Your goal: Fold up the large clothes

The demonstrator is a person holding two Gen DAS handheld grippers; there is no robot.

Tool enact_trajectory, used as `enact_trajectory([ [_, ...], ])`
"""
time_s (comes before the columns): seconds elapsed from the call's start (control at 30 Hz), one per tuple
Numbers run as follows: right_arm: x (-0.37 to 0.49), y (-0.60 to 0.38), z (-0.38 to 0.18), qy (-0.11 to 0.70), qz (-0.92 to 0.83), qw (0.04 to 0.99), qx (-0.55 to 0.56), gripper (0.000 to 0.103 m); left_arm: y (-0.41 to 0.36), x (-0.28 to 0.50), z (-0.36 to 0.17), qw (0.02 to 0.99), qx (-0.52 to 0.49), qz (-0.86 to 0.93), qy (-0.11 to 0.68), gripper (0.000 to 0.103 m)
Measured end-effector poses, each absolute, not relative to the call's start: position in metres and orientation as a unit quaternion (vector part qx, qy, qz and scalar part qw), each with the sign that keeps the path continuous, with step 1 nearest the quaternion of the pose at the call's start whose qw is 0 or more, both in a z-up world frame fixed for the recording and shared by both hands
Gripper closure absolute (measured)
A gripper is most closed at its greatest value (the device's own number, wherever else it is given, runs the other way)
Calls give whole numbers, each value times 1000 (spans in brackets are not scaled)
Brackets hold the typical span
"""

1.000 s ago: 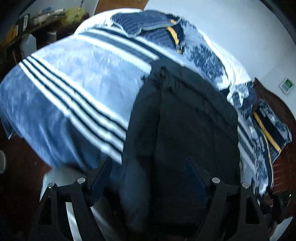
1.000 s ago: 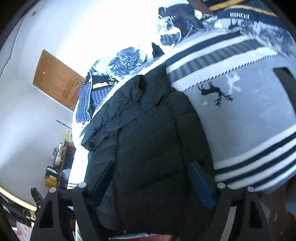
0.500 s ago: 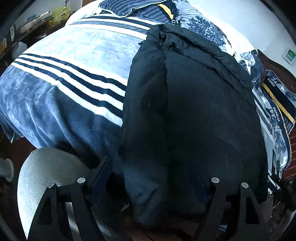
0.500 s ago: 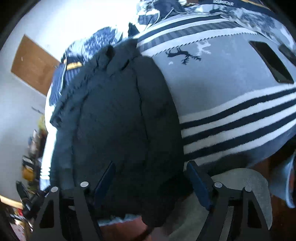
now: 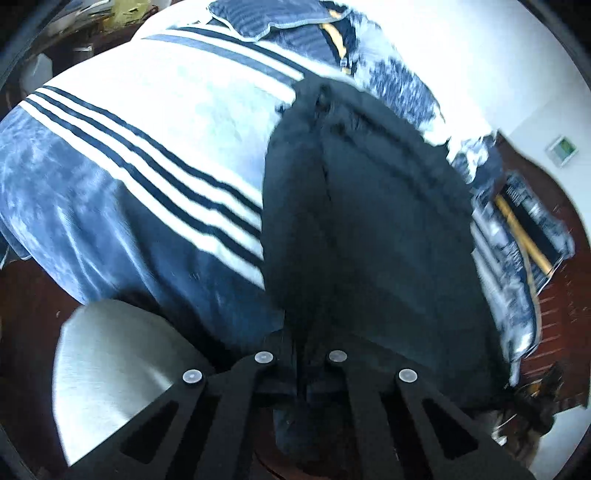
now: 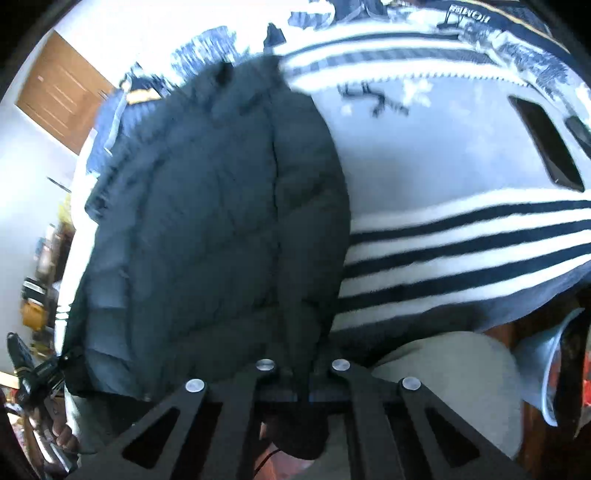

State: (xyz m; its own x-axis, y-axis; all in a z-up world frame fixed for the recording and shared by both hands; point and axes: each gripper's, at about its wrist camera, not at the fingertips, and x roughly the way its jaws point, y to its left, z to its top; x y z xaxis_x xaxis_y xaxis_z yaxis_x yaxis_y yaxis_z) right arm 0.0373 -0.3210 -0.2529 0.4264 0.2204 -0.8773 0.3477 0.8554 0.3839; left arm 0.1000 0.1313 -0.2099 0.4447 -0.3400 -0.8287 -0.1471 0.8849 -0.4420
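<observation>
A black padded jacket (image 5: 369, 229) lies lengthwise on the striped blue and white blanket (image 5: 147, 155) of a bed, its hem hanging over the near edge. In the left wrist view my left gripper (image 5: 301, 373) is shut on the hem at the jacket's left corner. The same jacket (image 6: 207, 221) fills the right wrist view, where my right gripper (image 6: 303, 380) is shut on the hem at its right corner. The pinched cloth hides the pads of both. The left gripper (image 6: 33, 369) also shows at the far left edge of the right wrist view.
A grey round seat (image 5: 110, 373) stands below the bed's edge, also seen as the seat (image 6: 454, 384) on the right. Pillows (image 5: 295, 26) lie at the bed's far end. Two dark flat objects (image 6: 546, 144) rest on the blanket. A wooden door (image 6: 62, 99) is far left.
Both grippers went from wide open around the jacket's hem to shut on it. Both views dropped closer to the bed's near edge.
</observation>
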Motion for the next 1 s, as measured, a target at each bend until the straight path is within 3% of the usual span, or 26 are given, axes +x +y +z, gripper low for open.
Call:
enact_trajectory([
  [0.43,14,-304,-218,515,18,813,271,101,146,90,-199,824,-226,-65,516,100],
  [1.0,20,-304,-223,513,19,813,277,101,140,95,-215,824,-199,-41,529,100],
])
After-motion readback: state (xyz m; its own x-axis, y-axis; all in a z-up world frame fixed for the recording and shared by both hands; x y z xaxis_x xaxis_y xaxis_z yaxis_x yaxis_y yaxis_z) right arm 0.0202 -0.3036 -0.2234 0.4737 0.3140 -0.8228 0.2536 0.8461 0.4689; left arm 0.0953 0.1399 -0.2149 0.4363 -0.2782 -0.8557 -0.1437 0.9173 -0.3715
